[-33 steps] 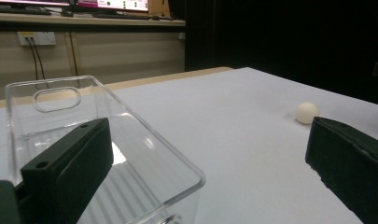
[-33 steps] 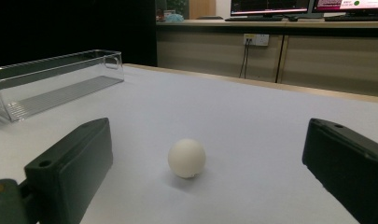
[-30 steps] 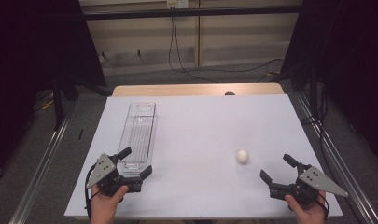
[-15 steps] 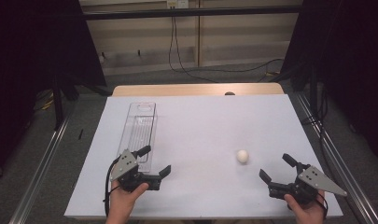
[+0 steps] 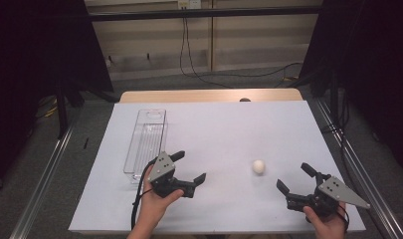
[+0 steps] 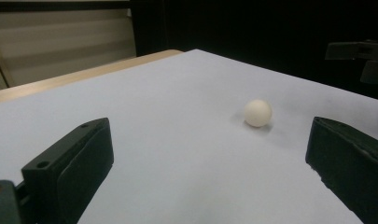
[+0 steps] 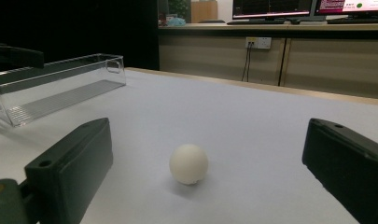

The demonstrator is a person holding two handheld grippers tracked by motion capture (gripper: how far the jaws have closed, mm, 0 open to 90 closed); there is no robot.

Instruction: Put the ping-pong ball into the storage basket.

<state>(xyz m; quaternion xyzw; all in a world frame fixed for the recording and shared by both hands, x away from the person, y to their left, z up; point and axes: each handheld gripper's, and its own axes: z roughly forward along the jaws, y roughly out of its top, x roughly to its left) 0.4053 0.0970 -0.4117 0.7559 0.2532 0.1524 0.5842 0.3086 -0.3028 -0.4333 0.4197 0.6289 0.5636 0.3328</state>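
Observation:
A small white ball rests on the white table sheet, right of centre. My left gripper stands open to the ball's left, beside the near end of a clear plastic tray. In the left gripper view the ball lies ahead of the open gripper, well beyond its tips. My right gripper is open just to the right of and nearer than the ball. In the right gripper view the ball sits close in front, between the lines of the wide-apart gripper jaws. Nothing is held.
The long clear tray lies lengthwise on the left half of the sheet, with nothing inside it. A wooden table edge runs along the back. Metal rails flank both sides.
My left gripper has moved right and a little forward, from the tray's near end toward the table's middle and the ball. The right gripper and the ball have stayed put.

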